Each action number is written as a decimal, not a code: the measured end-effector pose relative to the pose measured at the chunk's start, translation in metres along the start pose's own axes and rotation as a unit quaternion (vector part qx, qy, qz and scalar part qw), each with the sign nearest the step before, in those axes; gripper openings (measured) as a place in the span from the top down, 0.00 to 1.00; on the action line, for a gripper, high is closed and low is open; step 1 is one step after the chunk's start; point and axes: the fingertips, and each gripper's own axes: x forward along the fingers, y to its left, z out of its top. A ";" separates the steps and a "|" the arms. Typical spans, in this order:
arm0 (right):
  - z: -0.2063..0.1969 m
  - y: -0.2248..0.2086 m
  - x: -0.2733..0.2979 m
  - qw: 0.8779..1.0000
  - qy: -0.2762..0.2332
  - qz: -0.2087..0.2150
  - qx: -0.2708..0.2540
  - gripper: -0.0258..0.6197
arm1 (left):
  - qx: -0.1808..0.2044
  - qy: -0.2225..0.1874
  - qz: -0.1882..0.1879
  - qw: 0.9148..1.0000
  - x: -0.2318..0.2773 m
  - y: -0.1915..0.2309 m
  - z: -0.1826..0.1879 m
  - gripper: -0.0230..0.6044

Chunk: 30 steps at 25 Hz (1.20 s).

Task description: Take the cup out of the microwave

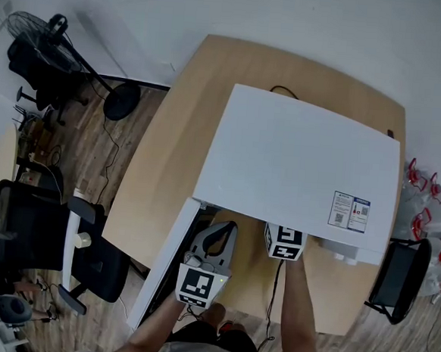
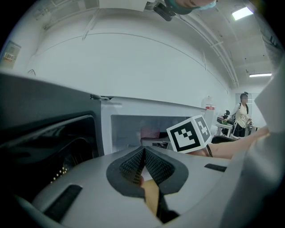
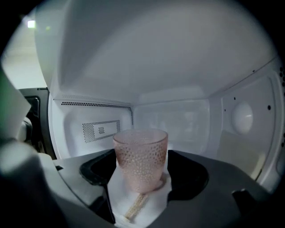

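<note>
A pink dimpled glass cup [image 3: 141, 158] stands upright on the white floor inside the microwave [image 1: 297, 166]. My right gripper [image 3: 142, 173] reaches into the cavity, open wide, with the cup between its jaws and the pads not pressing on it. In the head view only its marker cube [image 1: 284, 242] shows under the microwave's front edge. My left gripper [image 1: 222, 228] is shut and empty, in front of the open door [image 1: 164, 262], which is swung out to the left. In the left gripper view, the cup [image 2: 150, 132] shows faintly inside the opening.
The microwave sits on a light wooden table [image 1: 169, 152]. Black office chairs [image 1: 27, 224] and a floor fan [image 1: 42, 32] stand at the left, another black chair [image 1: 395, 280] at the right. A person [image 2: 242, 115] stands far off in the room.
</note>
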 end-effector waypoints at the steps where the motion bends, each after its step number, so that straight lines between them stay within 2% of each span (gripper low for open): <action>1: 0.000 0.000 0.000 1.000 -0.002 -0.001 -0.001 0.39 | 0.000 0.000 -0.001 1.000 0.000 0.000 0.000 0.93; 15: 0.001 0.005 -0.007 1.000 -0.025 -0.003 0.001 0.41 | 0.004 -0.003 0.001 1.000 -0.001 0.004 0.001 0.93; 30: 0.028 0.012 -0.036 0.998 -0.059 0.006 -0.006 0.42 | 0.011 -0.011 0.001 1.000 -0.008 0.001 0.009 0.93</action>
